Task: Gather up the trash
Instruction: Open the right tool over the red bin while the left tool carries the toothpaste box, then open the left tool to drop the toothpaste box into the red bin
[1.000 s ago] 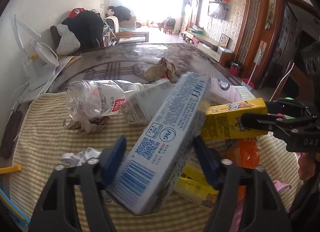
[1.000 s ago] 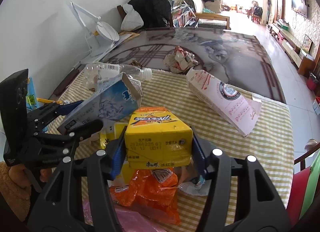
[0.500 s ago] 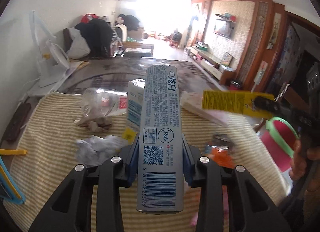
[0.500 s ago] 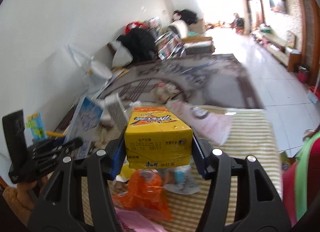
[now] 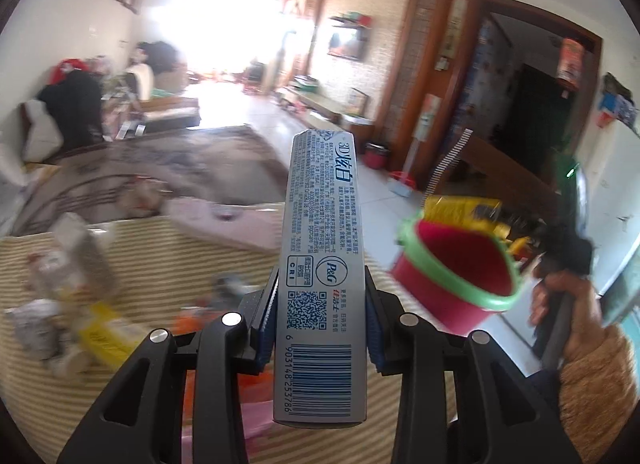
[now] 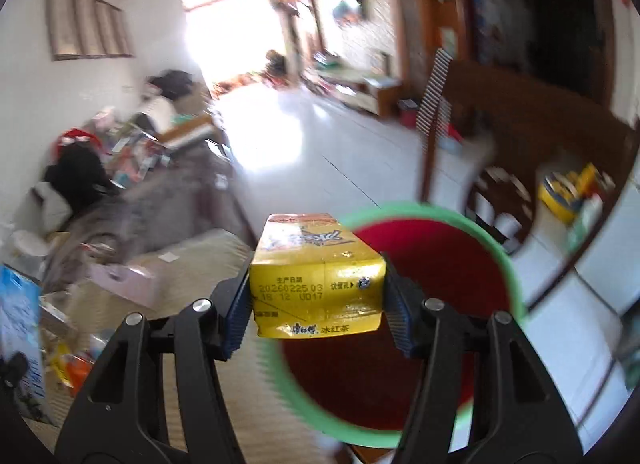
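Both grippers are now lifted clear of the striped tablecloth (image 5: 36,260) and swung to the right, bringing the red bin with a green rim (image 6: 436,252) into both views. The left gripper (image 5: 320,328) is pinching a long grey-blue toothpaste box (image 5: 322,264) between its blue pads, holding it lengthwise over the near table edge, with the bin to its right and blurred litter lying on the cloth to the left. The right gripper (image 6: 318,304) is clamping a yellow iced-tea carton (image 6: 316,280) directly above the left rim of the bin.
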{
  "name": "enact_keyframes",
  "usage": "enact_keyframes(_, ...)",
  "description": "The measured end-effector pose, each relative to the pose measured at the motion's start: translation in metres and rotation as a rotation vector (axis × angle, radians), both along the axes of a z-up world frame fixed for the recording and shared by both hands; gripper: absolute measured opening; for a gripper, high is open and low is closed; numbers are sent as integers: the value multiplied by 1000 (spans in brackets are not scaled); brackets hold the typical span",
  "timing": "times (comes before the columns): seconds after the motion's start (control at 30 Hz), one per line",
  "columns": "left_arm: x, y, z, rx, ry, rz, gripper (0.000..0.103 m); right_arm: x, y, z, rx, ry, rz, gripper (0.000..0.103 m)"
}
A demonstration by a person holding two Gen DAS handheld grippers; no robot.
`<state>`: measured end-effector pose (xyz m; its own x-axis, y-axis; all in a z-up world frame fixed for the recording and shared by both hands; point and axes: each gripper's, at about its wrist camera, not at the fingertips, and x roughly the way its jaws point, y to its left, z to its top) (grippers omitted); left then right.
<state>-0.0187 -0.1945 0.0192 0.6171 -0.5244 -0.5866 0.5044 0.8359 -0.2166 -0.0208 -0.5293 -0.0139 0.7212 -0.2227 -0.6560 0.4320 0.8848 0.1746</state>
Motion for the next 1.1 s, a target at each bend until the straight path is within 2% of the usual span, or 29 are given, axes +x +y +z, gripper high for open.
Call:
enact_keyframes(0.1,3,-42,-6,-10,31,-75,34,-14,-17,-16,16,45,-31,57)
enact_keyframes(0.13,3,-56,-8,-9,35,-100,34,-20,-24,-18,25,40,-47,60)
enact_keyframes(0.17,3,-75,-10,-4,38,-132,34,-24,-31,-18,34,30,-72,66)
enact_keyframes(0.2,1,-85,-11,-3,40,-152,34,-30,-35,-17,39,9,-109,84)
enact_keyframes(0.23,3,-101,-12,-2,47,-180,34,-34,-40,-15,42,-13,-147,93)
enact_keyframes(0.43,20,-177,-18,-9,102,-279,34,-63,-61,-2,75,-158,-373,98)
enact_keyframes(0.63,41,-224,-25,-3,149,-325,35,-79,-78,1,104,-222,-519,98)
enact_keyframes(0.67,44,-227,-26,-3,157,-326,36,-80,-78,2,103,-224,-527,98)
enact_keyframes(0.7,45,-229,-27,-4,165,-319,40,-80,-78,2,98,-221,-533,98)
enact_keyframes(0.73,44,-229,-26,-7,169,-310,55,-79,-79,1,96,-218,-534,98)
enact_keyframes(0.8,43,-224,-24,-32,166,-301,63,-75,-76,3,86,-210,-524,98)
enact_keyframes(0.93,36,-199,-23,-26,131,-284,66,-59,-64,7,47,-209,-477,98)
enact_keyframes(1.1,31,-133,-11,-68,92,-180,72,-32,-23,23,-31,-220,-358,98)
